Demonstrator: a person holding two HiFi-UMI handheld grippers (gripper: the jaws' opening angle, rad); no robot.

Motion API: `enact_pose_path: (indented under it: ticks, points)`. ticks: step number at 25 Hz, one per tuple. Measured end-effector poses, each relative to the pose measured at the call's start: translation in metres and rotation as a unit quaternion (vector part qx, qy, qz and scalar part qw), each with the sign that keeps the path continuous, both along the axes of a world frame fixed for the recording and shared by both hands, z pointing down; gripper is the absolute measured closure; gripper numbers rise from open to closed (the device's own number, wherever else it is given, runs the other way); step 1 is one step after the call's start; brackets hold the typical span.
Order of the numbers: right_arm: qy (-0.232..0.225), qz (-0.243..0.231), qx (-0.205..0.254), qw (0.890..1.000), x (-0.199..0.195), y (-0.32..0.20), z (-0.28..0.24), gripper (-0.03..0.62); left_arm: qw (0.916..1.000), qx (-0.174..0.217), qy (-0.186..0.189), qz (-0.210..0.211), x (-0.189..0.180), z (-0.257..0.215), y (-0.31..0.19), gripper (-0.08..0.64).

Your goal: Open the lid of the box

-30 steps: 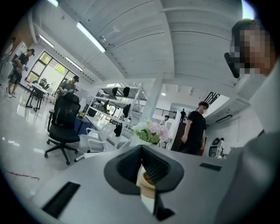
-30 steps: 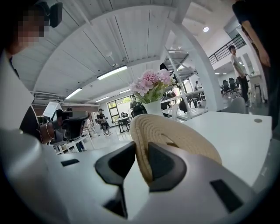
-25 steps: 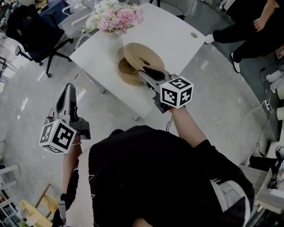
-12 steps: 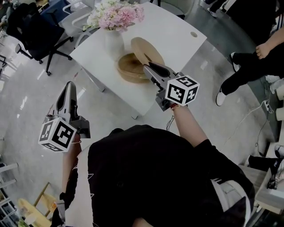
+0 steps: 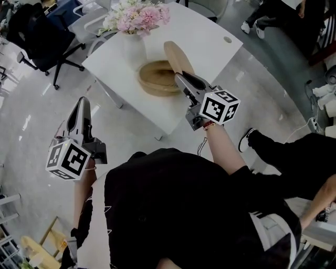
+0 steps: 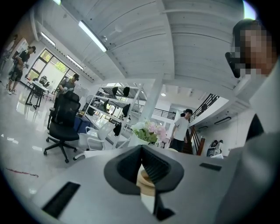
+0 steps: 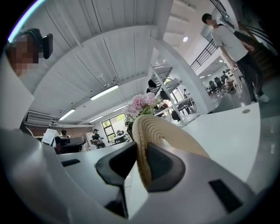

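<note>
- Left gripper [image 5: 83, 102]: grey shell, black ribbed pads, marker cube at its rear. Jaws together, nothing between them. Held over the pale glossy floor, well apart from the table.
- Vase [image 5: 134, 50]: white, smooth and rounded, with pink and white flowers [image 5: 137, 16]. Stands on the table just beside the box.
- Box [image 5: 155, 79]: round, shallow, tan, bowl-like, its hollow uncovered. Sits on the table near the front edge.
- Lid [image 5: 176, 57]: flat round disc, tan. The right gripper view shows a coiled surface of fine ribbed rings [image 7: 153, 129]. Tilted steeply on edge above the box's right rim; whether it touches the rim cannot be told.
- Right gripper [image 5: 180, 78]: same make. Jaws closing, pads pressed on the lid's lower edge [image 7: 141, 151].
- Table [image 5: 210, 37]: white, smooth, matte top.
</note>
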State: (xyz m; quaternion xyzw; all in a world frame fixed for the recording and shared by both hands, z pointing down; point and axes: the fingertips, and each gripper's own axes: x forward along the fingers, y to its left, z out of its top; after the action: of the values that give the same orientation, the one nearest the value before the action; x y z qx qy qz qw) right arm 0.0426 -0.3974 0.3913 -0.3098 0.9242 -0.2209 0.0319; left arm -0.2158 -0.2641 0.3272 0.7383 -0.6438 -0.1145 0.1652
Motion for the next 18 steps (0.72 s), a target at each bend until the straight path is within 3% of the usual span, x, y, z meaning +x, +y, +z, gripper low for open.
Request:
enact_pose_path:
  ticks: [18]
  points:
    - [-0.051,0.064,-0.027,0.996,0.033,-0.005,-0.009,0.520,0.9999,-0.004,0.012,0.011,-0.001,0.001,-0.001,0.549]
